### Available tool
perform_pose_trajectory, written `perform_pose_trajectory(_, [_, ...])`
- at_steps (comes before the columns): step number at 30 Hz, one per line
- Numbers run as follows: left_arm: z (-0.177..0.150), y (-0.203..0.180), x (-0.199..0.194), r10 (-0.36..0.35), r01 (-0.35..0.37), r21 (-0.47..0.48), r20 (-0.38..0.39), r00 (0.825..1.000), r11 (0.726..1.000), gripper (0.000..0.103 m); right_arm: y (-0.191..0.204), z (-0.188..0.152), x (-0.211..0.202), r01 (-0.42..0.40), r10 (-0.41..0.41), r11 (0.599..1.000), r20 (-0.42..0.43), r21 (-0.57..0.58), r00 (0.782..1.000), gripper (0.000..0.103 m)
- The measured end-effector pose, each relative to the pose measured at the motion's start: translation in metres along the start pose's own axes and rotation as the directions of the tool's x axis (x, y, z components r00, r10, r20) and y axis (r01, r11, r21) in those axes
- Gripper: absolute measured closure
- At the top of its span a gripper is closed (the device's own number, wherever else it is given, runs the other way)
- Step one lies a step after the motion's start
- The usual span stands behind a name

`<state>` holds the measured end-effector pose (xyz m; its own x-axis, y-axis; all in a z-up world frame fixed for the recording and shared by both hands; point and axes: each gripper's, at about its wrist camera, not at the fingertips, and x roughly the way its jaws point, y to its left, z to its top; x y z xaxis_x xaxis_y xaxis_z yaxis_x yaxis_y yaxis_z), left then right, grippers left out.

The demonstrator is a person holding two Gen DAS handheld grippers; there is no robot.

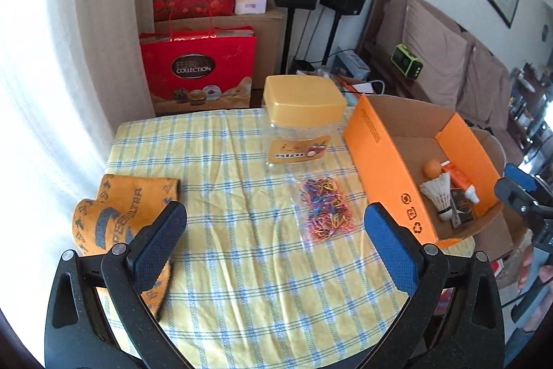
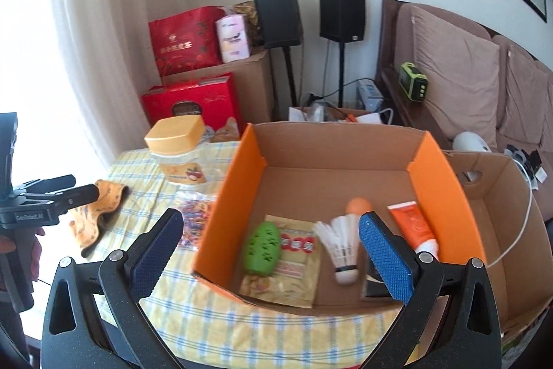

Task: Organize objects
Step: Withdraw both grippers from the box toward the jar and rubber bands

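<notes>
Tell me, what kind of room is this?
Most likely a living room at home. There is a brown sofa along the wall, two black speakers on stands, and a table with a checked cloth.

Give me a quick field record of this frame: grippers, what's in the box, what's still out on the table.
left gripper: open, empty, over the table
right gripper: open, empty, at the box's near edge
box: orange cardboard, open top
in box: shuttlecock, orange ball, orange tube, green toy, yellow packet
on table: jar, bag of rubber bands, orange cloth
tablecloth: yellow and blue check
</notes>
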<state>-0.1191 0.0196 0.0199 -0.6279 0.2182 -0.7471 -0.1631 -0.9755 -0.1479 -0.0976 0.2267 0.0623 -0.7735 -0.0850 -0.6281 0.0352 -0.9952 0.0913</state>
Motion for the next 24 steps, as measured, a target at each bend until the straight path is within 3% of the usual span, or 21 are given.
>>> perform_pose_trajectory(18, [-0.014, 0.081, 0.0, 0.062, -0.062, -0.144, -0.004, 0.998, 0.988, 0.0, 0.081, 0.02, 0.049, -0.118, 0.117, 0.989, -0.015, -0.086, 0.993, 0.0])
perform_pose_trajectory(24, [-0.01, 0.085, 0.015, 0.036, -0.037, -0.143, -0.012, 0.999, 0.989, 0.0, 0.095, 0.033, 0.07, -0.134, 0.132, 0.987, -0.026, -0.092, 0.991, 0.0])
